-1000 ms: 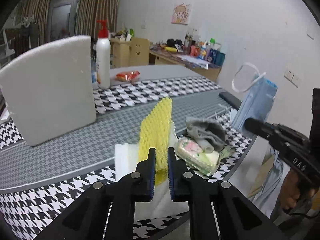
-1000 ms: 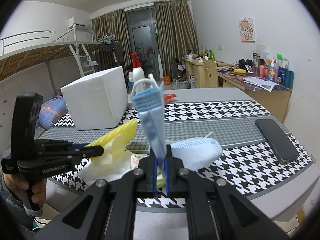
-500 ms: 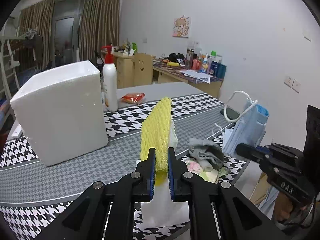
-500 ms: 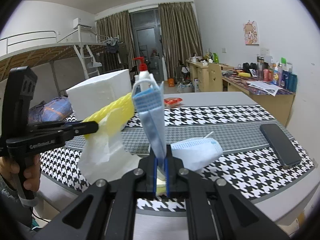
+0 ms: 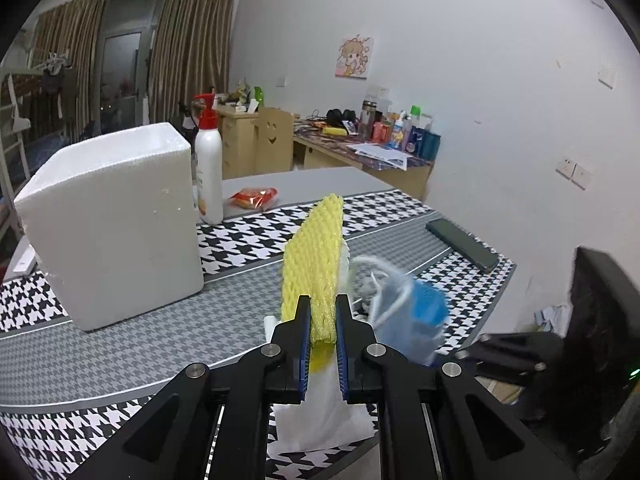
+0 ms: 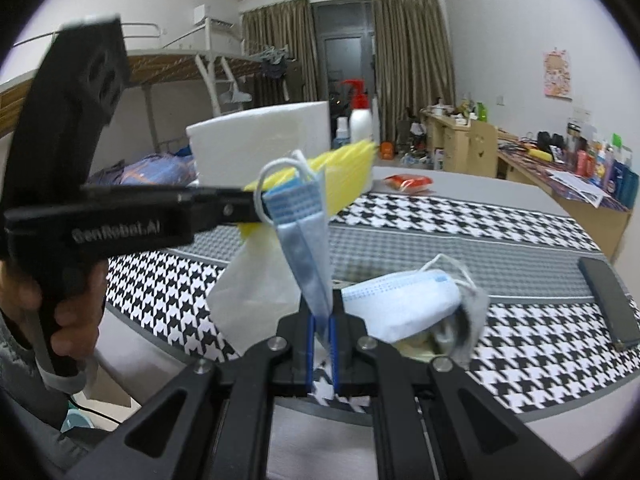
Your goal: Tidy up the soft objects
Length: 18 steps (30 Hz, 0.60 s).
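Note:
My left gripper (image 5: 322, 312) is shut on a yellow foam net (image 5: 314, 256) with a white plastic bag (image 5: 320, 420) hanging under it, held above the table's front edge. My right gripper (image 6: 321, 322) is shut on a folded blue face mask (image 6: 304, 236), held upright right beside the left gripper (image 6: 248, 208). The mask shows blurred in the left wrist view (image 5: 412, 316). A second blue mask (image 6: 404, 304) and a grey sock (image 6: 474, 320) lie on the table in front of the right gripper.
A white foam box (image 5: 112, 220) stands on the houndstooth table (image 5: 120, 340) at the left, a white pump bottle (image 5: 208, 168) and a red packet (image 5: 254, 197) behind it. A black phone (image 5: 462, 245) lies at the right edge. Desks stand beyond.
Both grippers have risen and come together. The right gripper with the mask has moved left until it is next to the foam net and bag.

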Tool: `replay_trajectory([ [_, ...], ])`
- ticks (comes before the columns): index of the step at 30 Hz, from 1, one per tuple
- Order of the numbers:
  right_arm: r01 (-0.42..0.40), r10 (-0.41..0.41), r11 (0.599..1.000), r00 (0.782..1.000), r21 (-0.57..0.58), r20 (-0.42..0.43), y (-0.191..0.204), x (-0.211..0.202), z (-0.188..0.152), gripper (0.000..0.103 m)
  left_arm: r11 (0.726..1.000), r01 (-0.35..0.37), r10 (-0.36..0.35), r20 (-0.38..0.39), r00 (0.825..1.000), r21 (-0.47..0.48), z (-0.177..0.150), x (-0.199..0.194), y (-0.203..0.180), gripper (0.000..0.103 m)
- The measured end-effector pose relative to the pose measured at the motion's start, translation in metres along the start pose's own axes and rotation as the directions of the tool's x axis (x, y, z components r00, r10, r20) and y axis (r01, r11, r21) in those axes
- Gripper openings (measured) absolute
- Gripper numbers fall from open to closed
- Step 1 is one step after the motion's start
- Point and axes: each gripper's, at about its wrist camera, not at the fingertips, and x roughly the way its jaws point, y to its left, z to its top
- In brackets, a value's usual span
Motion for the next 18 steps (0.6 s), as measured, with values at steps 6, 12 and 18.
replay_trajectory([
  [6,-0.007,0.007,1.000,0.999,-0.010,-0.042,0.007,0.014,-0.003,0.009,1.000,0.011,-0.011,0.005,1.000,-0.002,-0.002,-0.006,0.002,0.013],
  [12,0.000,-0.001,1.000,0.998,-0.009,-0.064,0.008,0.020,-0.004,0.009,1.000,0.015,-0.015,0.022,1.000,-0.024,-0.003,-0.011,0.007,0.033],
  [18,0.008,-0.009,1.000,0.997,-0.005,-0.082,0.008,0.025,-0.005,0.009,0.999,0.007,-0.008,-0.026,1.000,-0.033,-0.008,0.002,0.009,0.015],
])
